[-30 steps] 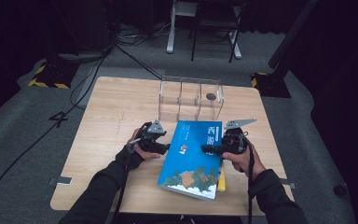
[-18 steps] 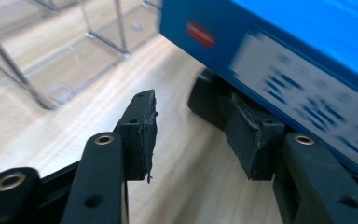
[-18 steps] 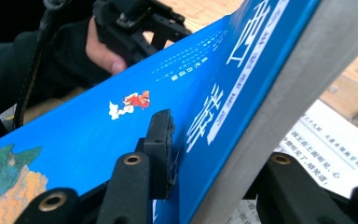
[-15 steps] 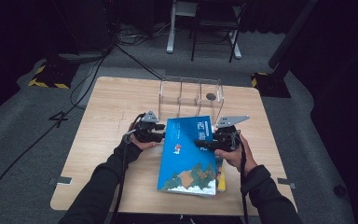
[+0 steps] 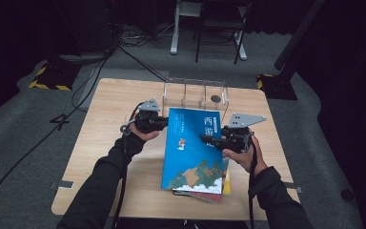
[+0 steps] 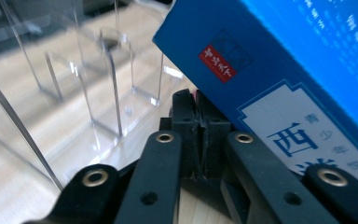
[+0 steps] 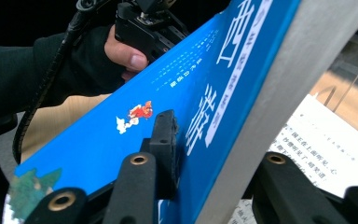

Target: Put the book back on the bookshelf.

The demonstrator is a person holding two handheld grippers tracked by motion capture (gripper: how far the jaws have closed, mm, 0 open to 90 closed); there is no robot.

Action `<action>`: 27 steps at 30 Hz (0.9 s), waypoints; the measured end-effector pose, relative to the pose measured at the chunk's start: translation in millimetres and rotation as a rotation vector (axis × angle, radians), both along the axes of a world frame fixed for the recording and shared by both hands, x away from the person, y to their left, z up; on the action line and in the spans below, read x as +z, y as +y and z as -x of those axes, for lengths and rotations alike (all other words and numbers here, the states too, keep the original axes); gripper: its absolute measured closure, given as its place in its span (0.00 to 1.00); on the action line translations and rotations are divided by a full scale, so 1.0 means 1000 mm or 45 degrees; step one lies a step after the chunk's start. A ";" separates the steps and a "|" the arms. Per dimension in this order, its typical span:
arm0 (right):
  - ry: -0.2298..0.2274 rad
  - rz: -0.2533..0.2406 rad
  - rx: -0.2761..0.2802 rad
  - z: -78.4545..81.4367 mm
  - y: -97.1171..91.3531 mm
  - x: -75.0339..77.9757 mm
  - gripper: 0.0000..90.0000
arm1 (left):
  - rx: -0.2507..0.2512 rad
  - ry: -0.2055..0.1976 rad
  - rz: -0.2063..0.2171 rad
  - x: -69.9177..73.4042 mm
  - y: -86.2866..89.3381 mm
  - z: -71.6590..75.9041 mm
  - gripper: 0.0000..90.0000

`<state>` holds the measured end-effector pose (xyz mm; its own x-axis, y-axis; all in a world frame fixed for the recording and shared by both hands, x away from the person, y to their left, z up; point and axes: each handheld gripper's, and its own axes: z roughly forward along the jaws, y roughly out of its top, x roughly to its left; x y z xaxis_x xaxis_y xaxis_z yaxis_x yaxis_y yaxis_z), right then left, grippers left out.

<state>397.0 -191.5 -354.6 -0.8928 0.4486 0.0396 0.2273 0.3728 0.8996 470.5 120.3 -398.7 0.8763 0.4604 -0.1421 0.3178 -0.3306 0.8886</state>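
A large blue book (image 5: 193,148) with a painted cover hangs tilted over the table, its far end raised. My right gripper (image 5: 209,140) is shut on its right edge: in the right gripper view one jaw presses the cover (image 7: 121,140) and the other sits under the grey page block, having just closed further. My left gripper (image 5: 162,123) is at the book's upper left edge. Its jaws have just closed, and the pads (image 6: 189,140) meet with nothing seen between them. The dark blue spine (image 6: 261,93) lies against their right side.
A clear acrylic divider rack (image 5: 195,93) stands on the wooden table (image 5: 109,119) just beyond the book and close ahead in the left gripper view (image 6: 98,70). A low stack of other books (image 5: 221,188) lies under the blue one. A printed white page (image 7: 317,140) lies below it.
Both hands have risen and carried the blue book up and toward the rack. The left gripper's jaws have closed together.
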 end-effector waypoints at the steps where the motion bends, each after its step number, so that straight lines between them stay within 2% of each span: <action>1: -0.042 -0.022 -0.014 0.002 -0.002 0.009 0.82 | 0.002 -0.009 0.018 0.007 0.000 0.001 0.99; 2: -0.042 -0.022 -0.014 0.002 -0.002 0.009 0.82 | -0.001 -0.024 0.022 0.015 0.000 0.001 0.99; 4: -0.082 -0.022 -0.033 0.004 -0.003 0.016 0.84 | -0.010 -0.056 -0.002 0.029 0.000 0.002 1.00; 6: -0.128 -0.021 -0.045 0.005 -0.005 0.023 0.85 | 0.008 -0.094 -0.022 0.043 -0.002 0.004 1.00; 7: -0.128 -0.021 -0.045 0.005 -0.005 0.023 0.85 | 0.008 -0.094 -0.022 0.043 -0.002 0.004 1.00; 11: -0.243 0.014 -0.067 0.012 -0.006 0.032 0.86 | 0.022 -0.131 -0.017 0.058 -0.006 0.008 1.00; 13: -0.312 0.015 -0.074 0.017 -0.008 0.032 0.86 | 0.032 -0.193 -0.041 0.067 -0.007 0.016 1.00; 16: -0.358 -0.005 -0.057 0.024 -0.012 0.029 0.86 | 0.032 -0.241 -0.051 0.073 -0.009 0.027 1.00; 17: -0.374 -0.009 -0.052 0.027 -0.013 0.028 0.86 | 0.032 -0.241 -0.051 0.073 -0.009 0.027 1.00; 18: -0.390 -0.013 -0.051 0.030 -0.014 0.027 0.86 | 0.030 -0.276 -0.048 0.075 -0.009 0.037 1.00; 19: -0.390 -0.013 -0.051 0.030 -0.014 0.027 0.86 | 0.030 -0.276 -0.048 0.075 -0.009 0.037 1.00; 20: -0.415 -0.010 -0.048 0.035 -0.015 0.027 0.86 | 0.030 -0.283 -0.037 0.076 -0.009 0.041 1.00; 21: -0.449 -0.015 -0.040 0.043 -0.016 0.026 0.86 | 0.025 -0.317 -0.019 0.078 -0.010 0.051 1.00; 24: -0.460 -0.023 -0.032 0.050 -0.019 0.025 0.86 | 0.022 -0.338 -0.010 0.080 -0.011 0.060 0.99; 27: -0.468 -0.056 -0.021 0.062 -0.026 0.023 0.85 | 0.009 -0.368 0.021 0.084 -0.015 0.077 0.98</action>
<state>334.9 -217.9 -331.9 -0.8436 0.4683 -0.2628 -0.1084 0.3308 0.9375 393.1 105.6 -315.1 0.8782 0.4665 0.1058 0.0527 -0.3142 0.9479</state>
